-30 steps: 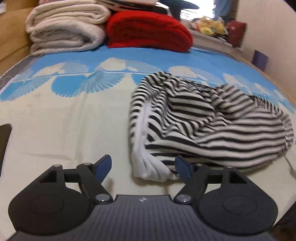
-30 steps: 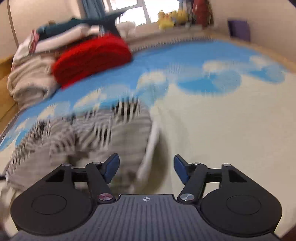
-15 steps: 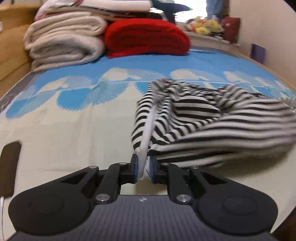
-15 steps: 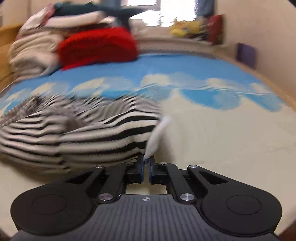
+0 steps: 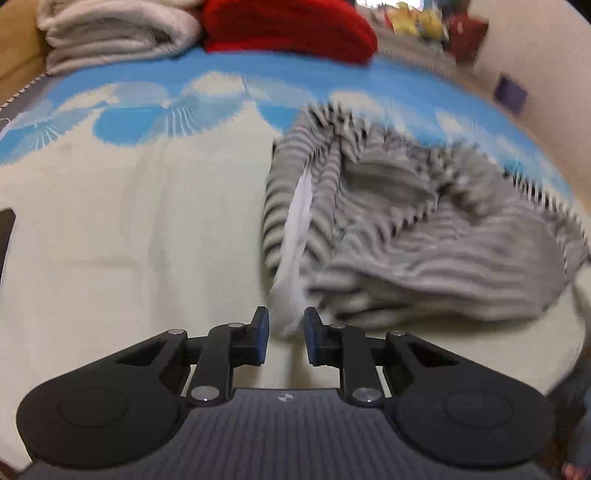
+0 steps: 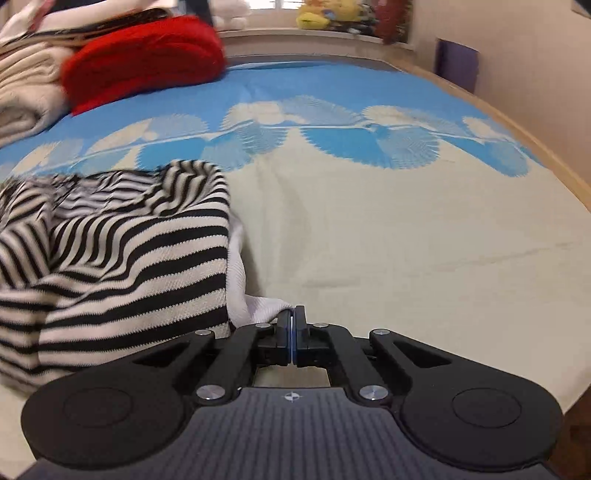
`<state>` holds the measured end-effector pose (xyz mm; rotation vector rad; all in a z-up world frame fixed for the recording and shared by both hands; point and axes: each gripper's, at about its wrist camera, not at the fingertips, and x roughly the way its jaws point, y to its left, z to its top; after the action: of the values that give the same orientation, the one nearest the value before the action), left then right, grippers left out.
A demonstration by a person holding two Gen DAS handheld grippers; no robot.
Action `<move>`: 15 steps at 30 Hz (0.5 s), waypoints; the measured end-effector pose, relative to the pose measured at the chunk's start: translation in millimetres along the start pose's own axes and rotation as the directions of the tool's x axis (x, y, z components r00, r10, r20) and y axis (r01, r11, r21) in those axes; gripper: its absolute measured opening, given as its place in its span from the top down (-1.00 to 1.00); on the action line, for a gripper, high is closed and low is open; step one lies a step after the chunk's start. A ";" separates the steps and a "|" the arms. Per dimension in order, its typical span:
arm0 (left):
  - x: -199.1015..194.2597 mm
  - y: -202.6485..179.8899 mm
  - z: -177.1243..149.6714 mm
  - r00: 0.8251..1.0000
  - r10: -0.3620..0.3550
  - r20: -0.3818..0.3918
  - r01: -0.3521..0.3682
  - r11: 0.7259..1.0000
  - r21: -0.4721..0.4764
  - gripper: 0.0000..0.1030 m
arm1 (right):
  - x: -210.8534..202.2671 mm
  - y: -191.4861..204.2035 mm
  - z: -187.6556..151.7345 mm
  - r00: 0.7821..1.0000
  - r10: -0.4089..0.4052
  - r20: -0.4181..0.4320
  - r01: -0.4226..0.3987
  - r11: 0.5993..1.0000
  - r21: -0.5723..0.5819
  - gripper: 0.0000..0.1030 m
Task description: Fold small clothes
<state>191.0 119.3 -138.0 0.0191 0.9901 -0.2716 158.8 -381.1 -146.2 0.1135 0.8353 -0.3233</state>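
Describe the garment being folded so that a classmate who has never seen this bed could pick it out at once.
Start from the bed's cream and blue patterned cover. Folded blankets sit at its far end; nearer the cameras lies the striped garment, crumpled. It alone has black and white stripes with a plain white band, unlike the red blanket and the beige blanket.

Wide bare cream and blue bed sheet [image 6: 406, 240] right of the crumpled black-and-white striped cloth [image 6: 122, 251]. Blocked at the far end by a folded red blanket [image 6: 147, 55] and stacked cream towels [image 5: 118, 33].
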 end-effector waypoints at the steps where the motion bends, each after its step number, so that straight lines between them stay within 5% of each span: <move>1: 2.8 -2.7 -6.3 0.998 0.048 -0.030 -0.047 0.999 0.020 0.54 | 7.1 0.6 0.6 0.999 -0.002 -0.036 0.001 1.000 -0.027 1.00; 4: -3.3 0.5 -7.2 0.985 0.169 -0.021 -0.168 0.986 0.013 0.35 | 24.9 7.2 -8.5 0.983 -0.087 -0.161 0.071 0.992 -0.103 0.94; 7: -41.0 12.6 16.7 0.978 0.166 0.130 -0.158 0.985 -0.071 -0.32 | -4.3 11.4 -1.2 0.979 -0.203 -0.004 0.202 0.973 -0.115 0.40; 8: -50.1 12.1 29.5 0.973 0.153 0.176 -0.143 0.988 -0.065 -0.45 | -18.6 12.7 5.5 0.980 -0.189 0.065 0.195 0.976 -0.101 0.39; 10: -57.5 3.5 58.7 0.964 0.109 0.241 -0.108 0.994 -0.017 -0.63 | -45.5 21.3 25.8 0.983 -0.058 0.174 0.077 0.992 -0.104 0.39; 12: -50.8 -14.2 90.1 0.955 0.042 0.295 -0.064 0.996 0.065 -0.77 | -56.0 40.5 46.1 0.973 0.121 0.197 -0.084 0.979 -0.185 0.36; 15: -10.2 -44.6 127.1 0.957 -0.067 0.283 0.008 0.978 0.207 -0.86 | -40.6 84.7 68.6 0.942 0.295 0.160 -0.215 0.898 -0.385 0.08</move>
<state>279.8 60.8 -54.7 0.1440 0.6692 -0.3988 209.6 -306.9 -72.6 -0.1552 0.6423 0.0727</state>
